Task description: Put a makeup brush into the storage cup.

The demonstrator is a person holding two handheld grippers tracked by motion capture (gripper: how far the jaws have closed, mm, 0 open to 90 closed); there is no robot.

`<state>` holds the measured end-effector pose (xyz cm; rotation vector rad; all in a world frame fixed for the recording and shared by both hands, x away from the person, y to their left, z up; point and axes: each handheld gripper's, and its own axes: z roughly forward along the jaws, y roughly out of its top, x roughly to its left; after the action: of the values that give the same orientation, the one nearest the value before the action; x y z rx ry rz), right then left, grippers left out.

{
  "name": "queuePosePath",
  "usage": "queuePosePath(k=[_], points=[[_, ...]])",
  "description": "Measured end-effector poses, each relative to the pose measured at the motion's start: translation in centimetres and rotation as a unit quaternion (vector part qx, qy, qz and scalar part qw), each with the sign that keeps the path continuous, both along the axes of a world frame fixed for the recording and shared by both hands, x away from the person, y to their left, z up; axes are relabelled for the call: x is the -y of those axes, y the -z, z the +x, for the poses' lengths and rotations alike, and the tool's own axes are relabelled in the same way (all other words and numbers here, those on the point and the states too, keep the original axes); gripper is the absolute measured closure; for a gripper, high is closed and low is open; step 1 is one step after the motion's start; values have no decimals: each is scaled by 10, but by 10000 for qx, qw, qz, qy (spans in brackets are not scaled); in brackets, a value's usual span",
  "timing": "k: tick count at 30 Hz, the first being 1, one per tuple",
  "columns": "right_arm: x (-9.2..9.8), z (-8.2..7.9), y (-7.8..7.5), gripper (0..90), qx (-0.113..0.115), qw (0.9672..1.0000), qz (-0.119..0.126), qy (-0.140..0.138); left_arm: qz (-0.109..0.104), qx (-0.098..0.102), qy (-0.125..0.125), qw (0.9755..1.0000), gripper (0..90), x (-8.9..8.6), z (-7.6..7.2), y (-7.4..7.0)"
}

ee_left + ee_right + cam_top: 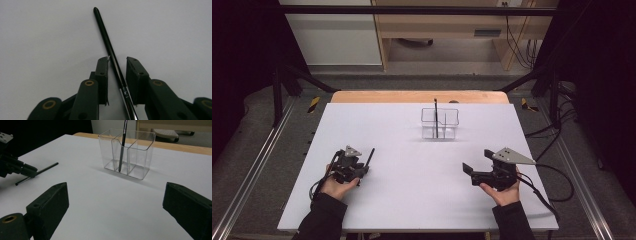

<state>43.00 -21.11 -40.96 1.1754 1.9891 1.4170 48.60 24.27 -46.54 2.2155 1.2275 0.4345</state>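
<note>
A thin black stick (pixel 108 37) with a silver band near its lower end lies on the white table between the jaws of my left gripper (pixel 117 60). The jaws stand close on either side, with narrow gaps showing, so this gripper is open. From above, the stick (pixel 370 156) pokes out ahead of the left gripper (pixel 361 169) at the table's left. A second black stick (pixel 436 117) stands upright in a clear divided holder (pixel 451 116) at the back middle. My right gripper (pixel 477 161) is wide open over bare table, with nothing between its jaws (pixel 115 200).
The white table top (pixel 412 160) ends in a wooden strip (pixel 412 96) at the far edge. In the right gripper view the clear holder (pixel 143 152) stands ahead, and the left gripper (pixel 30 172) with its stick (pixel 46 168) shows at the left.
</note>
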Motion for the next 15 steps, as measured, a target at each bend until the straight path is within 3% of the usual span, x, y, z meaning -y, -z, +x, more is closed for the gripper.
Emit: queuePosePath(k=[15], points=[[0, 0, 0, 70, 15, 10000, -10, 5, -2, -40, 108, 9999, 817, -2, 1, -1]])
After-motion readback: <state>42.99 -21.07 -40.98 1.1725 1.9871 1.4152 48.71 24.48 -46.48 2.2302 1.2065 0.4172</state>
